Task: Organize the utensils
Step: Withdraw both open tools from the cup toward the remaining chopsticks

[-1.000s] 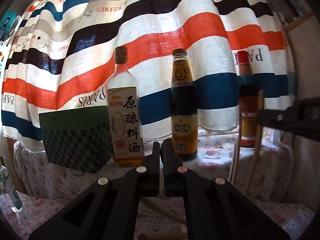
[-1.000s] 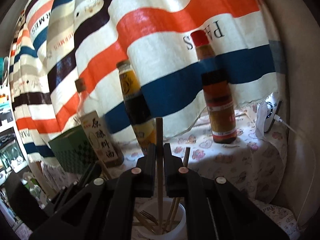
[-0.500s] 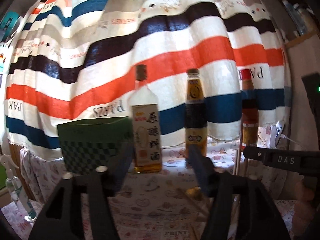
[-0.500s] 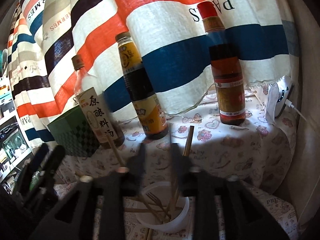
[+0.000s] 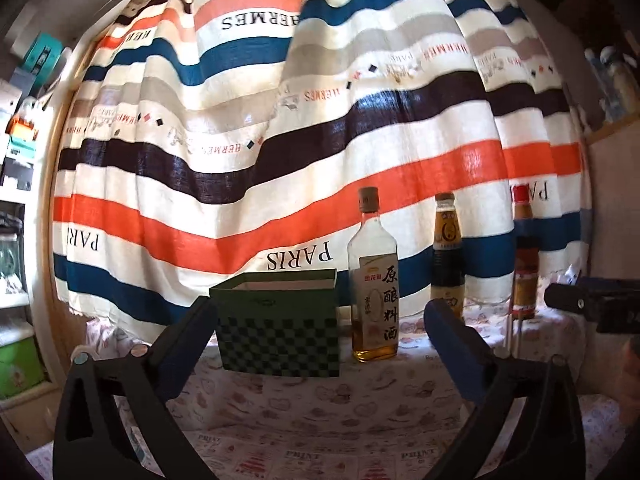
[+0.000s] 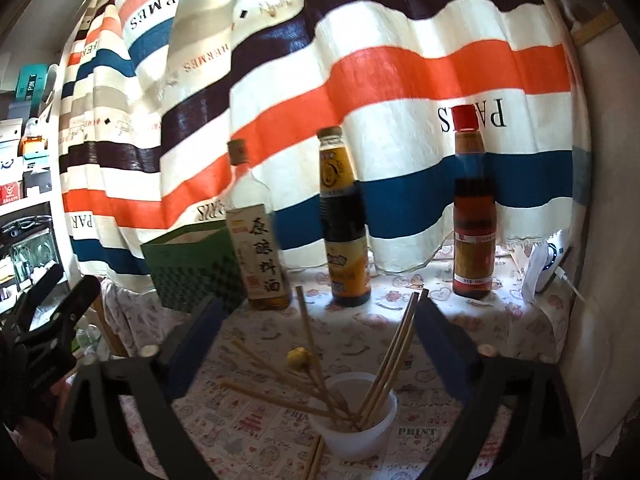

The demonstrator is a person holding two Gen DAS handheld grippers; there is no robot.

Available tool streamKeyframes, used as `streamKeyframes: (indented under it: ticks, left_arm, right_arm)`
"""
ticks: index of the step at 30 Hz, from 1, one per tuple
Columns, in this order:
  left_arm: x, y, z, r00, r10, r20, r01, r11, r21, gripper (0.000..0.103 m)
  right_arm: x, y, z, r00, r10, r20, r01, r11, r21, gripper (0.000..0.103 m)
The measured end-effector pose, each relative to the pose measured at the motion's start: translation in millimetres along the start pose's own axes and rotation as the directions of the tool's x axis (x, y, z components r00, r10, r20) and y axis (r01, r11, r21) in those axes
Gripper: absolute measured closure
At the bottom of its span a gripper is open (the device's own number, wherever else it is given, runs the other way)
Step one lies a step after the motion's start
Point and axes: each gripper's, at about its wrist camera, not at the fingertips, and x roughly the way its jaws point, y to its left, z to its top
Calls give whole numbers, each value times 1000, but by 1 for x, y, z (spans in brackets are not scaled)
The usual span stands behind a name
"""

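Both grippers just opened wide, empty: right gripper (image 6: pixel 316 344), left gripper (image 5: pixel 320 340) | white cup (image 6: pixel 354 420) directly below right jaws holds leaning wooden chopsticks (image 6: pixel 390 356) (several fanned over the rim) | risk: nudged sticks tip the cup | bottles beyond.

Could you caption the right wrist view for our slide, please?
Open right gripper above white cup of chopsticks.
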Motion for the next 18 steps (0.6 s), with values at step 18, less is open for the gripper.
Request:
streamKeyframes:
  ticks: [18]
  left_arm:
    - [30,18,-108,942,-86,-325,35,986,-161,0]
  right_arm:
    - [7,-18,-91,981,-22,-191,46,992,121,0]
